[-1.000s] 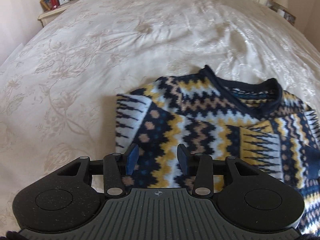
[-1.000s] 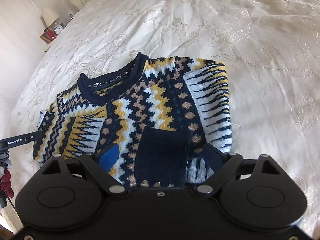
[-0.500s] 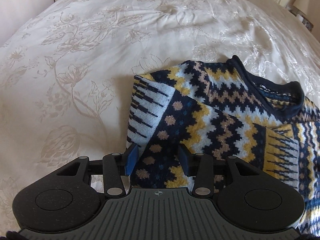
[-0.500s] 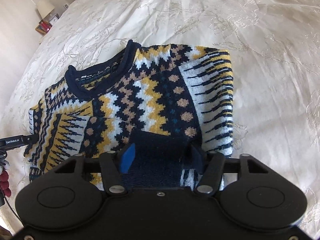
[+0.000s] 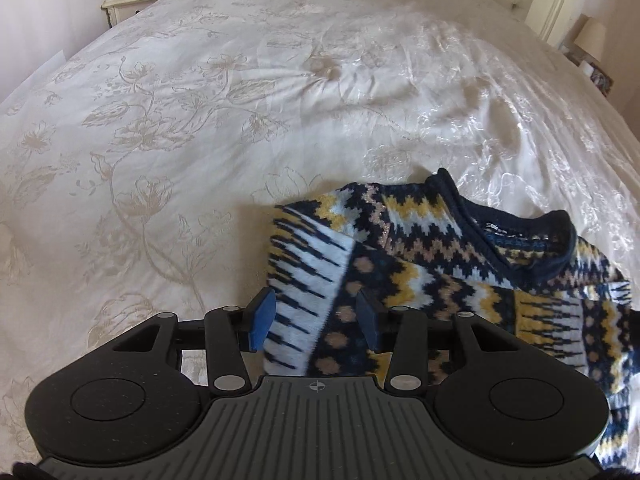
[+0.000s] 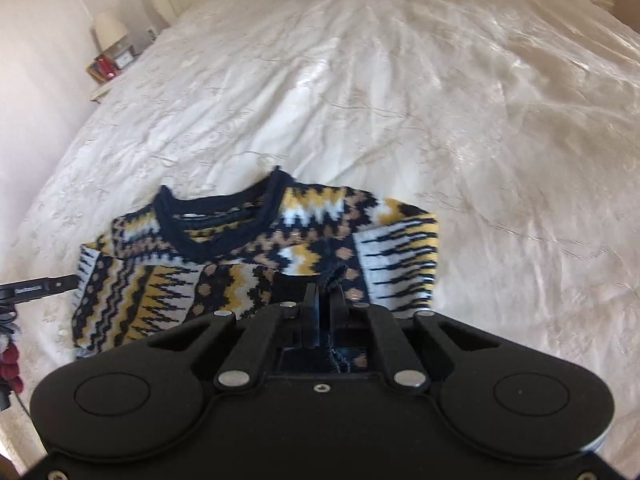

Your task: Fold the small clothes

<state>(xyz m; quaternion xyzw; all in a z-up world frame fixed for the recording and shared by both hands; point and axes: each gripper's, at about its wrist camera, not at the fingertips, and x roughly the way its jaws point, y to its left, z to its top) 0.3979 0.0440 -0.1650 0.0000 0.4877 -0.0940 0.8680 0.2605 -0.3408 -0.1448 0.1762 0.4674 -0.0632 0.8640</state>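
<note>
Right tool (image 6: pixel 325 300) pinches sweater (image 6: pixel 248 264) cuff, unseen from left wrist.

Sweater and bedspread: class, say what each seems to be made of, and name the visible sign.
Sweater: looks like thick knitted yarn, perhaps wool or acrylic; matte and fuzzy, with stepped zigzag bands and a ribbed navy collar.
Bedspread: looks like smooth woven fabric, possibly satin or jacquard; cream, with a soft sheen, tone-on-tone flowers and fine creases.
</note>
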